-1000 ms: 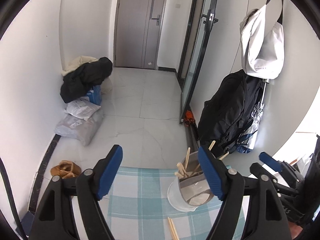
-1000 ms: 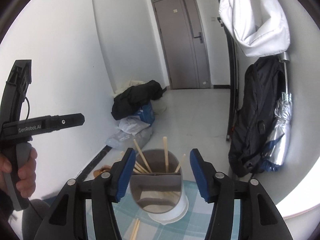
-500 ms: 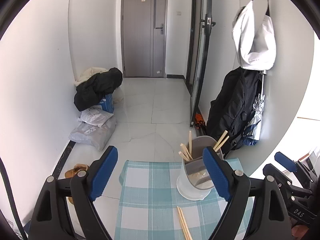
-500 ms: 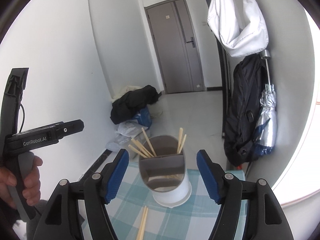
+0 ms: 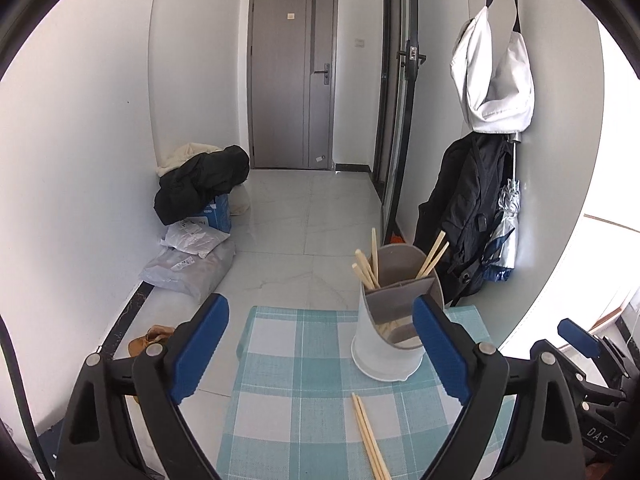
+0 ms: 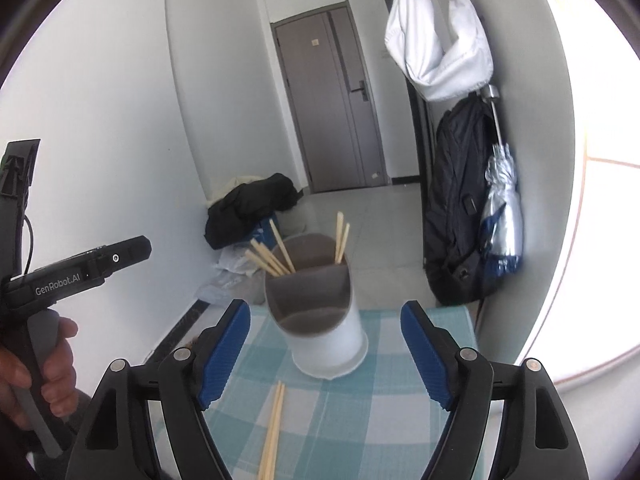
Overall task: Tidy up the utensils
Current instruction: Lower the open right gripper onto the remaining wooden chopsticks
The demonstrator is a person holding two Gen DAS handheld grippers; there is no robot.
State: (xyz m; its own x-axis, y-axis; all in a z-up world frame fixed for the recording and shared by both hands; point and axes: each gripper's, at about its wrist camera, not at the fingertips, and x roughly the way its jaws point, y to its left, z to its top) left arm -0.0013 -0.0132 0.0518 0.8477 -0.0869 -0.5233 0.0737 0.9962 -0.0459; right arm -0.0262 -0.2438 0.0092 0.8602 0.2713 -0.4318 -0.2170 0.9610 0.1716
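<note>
1. Left tool [image 5: 320, 344] is spreading wider, nothing between its pads.
2. Right tool [image 6: 325, 354] is spreading too, gripping nothing; the holder [image 6: 320, 320] stands beyond its tips.
3. The holder sits on the checked bench [image 5: 304, 392], chopsticks [image 5: 366, 268] upright in its back compartments.
4. A loose pair [image 6: 274, 428] lies flat just in front of the holder.
</note>
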